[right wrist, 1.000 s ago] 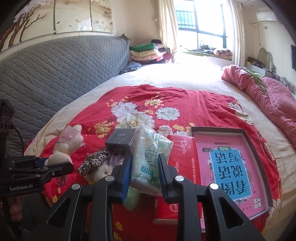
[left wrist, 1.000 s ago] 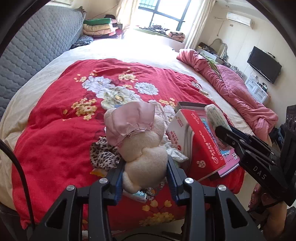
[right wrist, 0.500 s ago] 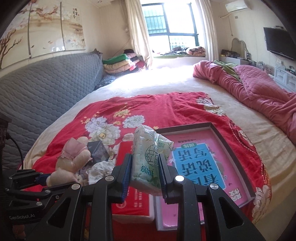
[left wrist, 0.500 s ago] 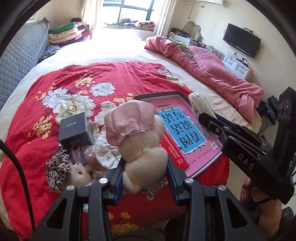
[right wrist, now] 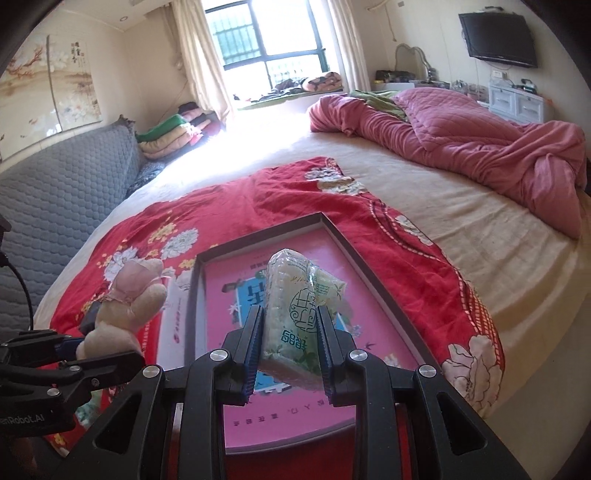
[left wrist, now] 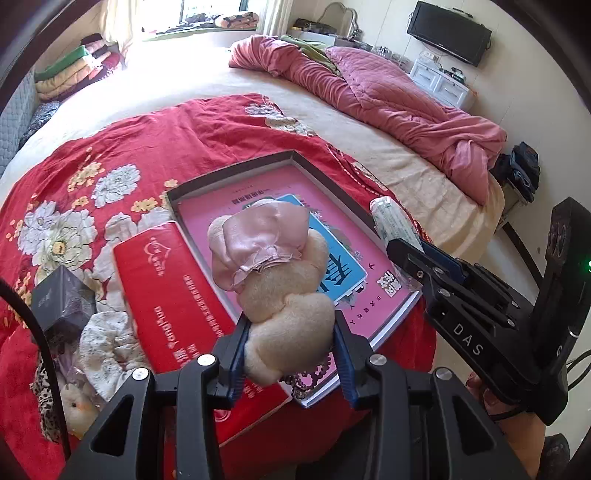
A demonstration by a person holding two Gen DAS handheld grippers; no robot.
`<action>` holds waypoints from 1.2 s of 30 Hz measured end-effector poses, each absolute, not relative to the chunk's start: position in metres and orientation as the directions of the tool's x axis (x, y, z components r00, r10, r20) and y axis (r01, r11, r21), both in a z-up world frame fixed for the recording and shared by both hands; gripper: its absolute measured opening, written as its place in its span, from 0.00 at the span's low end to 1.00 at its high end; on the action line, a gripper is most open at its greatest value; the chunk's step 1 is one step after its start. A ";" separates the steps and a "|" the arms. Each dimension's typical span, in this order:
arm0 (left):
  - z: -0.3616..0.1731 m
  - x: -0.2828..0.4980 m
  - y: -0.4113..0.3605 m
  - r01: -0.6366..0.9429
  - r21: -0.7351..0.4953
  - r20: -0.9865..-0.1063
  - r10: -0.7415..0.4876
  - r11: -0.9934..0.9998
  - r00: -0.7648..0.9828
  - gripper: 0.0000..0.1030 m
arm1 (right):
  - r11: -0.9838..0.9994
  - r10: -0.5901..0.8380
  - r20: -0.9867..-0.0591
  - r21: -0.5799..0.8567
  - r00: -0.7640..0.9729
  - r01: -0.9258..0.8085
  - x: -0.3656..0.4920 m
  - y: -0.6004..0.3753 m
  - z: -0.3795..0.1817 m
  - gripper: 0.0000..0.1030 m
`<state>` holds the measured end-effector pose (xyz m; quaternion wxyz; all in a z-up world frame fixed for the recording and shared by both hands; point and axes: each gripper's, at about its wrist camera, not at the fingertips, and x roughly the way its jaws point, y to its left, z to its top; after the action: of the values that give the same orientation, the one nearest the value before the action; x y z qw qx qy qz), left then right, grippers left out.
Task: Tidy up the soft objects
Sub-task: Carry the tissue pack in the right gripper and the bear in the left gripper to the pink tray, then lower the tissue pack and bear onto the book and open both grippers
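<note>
Left wrist view: our left gripper [left wrist: 290, 350] pinches a plush toy [left wrist: 280, 288] above the pink-lined box [left wrist: 295, 157]; another toy [left wrist: 75, 404], a cloth [left wrist: 107, 343] and a dark cube [left wrist: 61, 301] lie unsorted on the red quilt [left wrist: 147, 136], so we judge the task about midway. Right wrist view: our right gripper [right wrist: 290, 350] clamps a tissue pack [right wrist: 299, 314] over the same box, nothing placed inside, on a wide bed [right wrist: 424, 218] in a sunlit bedroom with a window [right wrist: 266, 37] and TV [right wrist: 496, 35].
</note>
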<state>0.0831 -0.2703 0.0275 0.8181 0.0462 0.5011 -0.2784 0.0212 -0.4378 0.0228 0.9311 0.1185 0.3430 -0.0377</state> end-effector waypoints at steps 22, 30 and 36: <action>-0.024 0.100 -0.335 0.584 -0.141 -0.939 -0.294 0.800 0.177 0.41 | 0.956 0.025 -0.741 0.214 0.671 0.201 0.044 -0.476 -0.034 0.28; -0.030 0.097 -0.338 0.585 -0.137 -0.945 -0.283 0.799 0.165 0.42 | 0.954 0.039 -0.757 0.222 0.652 0.201 0.046 -0.477 -0.044 0.34; -0.031 0.097 -0.339 0.588 -0.121 -0.947 -0.270 0.800 0.173 0.43 | 0.947 0.056 -0.753 0.248 0.656 0.204 0.045 -0.478 -0.045 0.36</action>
<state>0.0968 -0.3395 -0.0312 0.7533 0.1379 0.5765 -0.2850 0.0448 -0.4778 -0.0446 0.8961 0.1576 0.4129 -0.0414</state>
